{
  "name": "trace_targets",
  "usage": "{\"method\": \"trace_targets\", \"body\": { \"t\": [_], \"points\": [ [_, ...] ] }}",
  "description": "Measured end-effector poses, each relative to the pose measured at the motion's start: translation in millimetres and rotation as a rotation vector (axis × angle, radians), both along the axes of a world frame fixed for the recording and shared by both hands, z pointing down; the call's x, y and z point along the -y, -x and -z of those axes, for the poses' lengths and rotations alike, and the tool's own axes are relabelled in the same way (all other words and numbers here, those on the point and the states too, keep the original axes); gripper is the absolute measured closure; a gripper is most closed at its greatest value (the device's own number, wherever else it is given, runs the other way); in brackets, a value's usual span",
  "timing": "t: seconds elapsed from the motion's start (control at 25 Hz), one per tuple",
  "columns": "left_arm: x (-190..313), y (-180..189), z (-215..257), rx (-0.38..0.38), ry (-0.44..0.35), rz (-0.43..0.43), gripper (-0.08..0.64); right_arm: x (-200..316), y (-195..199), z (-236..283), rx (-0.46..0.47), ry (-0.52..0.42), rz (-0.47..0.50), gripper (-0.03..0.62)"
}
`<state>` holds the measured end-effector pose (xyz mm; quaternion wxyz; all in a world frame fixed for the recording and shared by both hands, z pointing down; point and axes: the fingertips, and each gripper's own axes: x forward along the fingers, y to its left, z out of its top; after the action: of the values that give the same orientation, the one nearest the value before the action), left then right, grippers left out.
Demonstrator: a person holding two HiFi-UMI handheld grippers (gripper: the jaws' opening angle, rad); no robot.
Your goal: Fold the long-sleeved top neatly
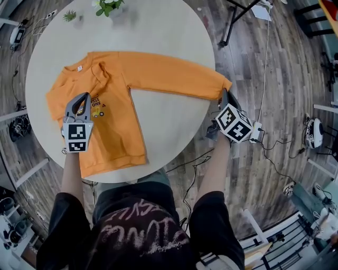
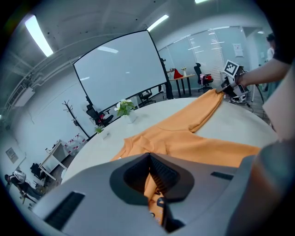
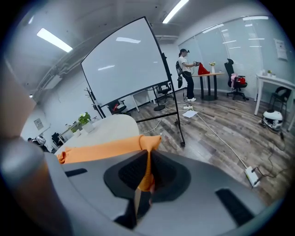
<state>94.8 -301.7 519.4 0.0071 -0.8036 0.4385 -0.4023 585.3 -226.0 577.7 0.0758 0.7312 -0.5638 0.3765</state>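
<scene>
Head view is showing an orange long-sleeved fabric top (image 1: pixel 113 113) lying flat, front side up, on a round white table (image 1: pixel 169 31), with its collar pointing to the far left and its hem lying along the near edge. One sleeve (image 1: pixel 174 76) is stretching straight out to the right, and its cuff (image 1: pixel 224 84) is reaching the table's right edge, above the grey wooden plank floor (image 1: pixel 264 174). The left gripper (image 1: pixel 79 100) is resting on the left part of the chest, just beside the small printed picture, and the left gripper view is showing its jaws closed tight with a fold of the orange cloth (image 2: pixel 184 138) pinched between them. The right gripper (image 1: pixel 224 94) is sitting at the end of the outstretched sleeve; in the right gripper view its jaws (image 3: pixel 147 170) are pressing together on the orange cuff (image 3: pixel 150 140), which is standing up between the pads. The two grippers are staying well apart, one at each side of the garment. A small green potted plant (image 1: pixel 109 6) is standing at the far edge of the table. A large white screen (image 3: pixel 124 64) is standing beyond the table, and a person (image 3: pixel 186 76) is standing far off by a desk.
</scene>
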Motion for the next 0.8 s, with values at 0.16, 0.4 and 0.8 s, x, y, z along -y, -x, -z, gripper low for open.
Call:
{"method": "trace_targets", "body": {
  "t": [0.16, 0.4, 0.8],
  "points": [
    [-4, 2, -2, -0.015, 0.003, -0.005, 0.548, -9, -21, 18, -0.050, -0.007, -0.032, 0.568],
    [-12, 17, 3, -0.052, -0.008, -0.001, 0.548, -10, -14, 64, -0.129, -0.038, -0.024, 0.568],
    [-23, 115, 16, -0.152, -0.052, 0.081, 0.548, 34, 108, 158, -0.259, -0.127, 0.101, 0.568]
  ]
}}
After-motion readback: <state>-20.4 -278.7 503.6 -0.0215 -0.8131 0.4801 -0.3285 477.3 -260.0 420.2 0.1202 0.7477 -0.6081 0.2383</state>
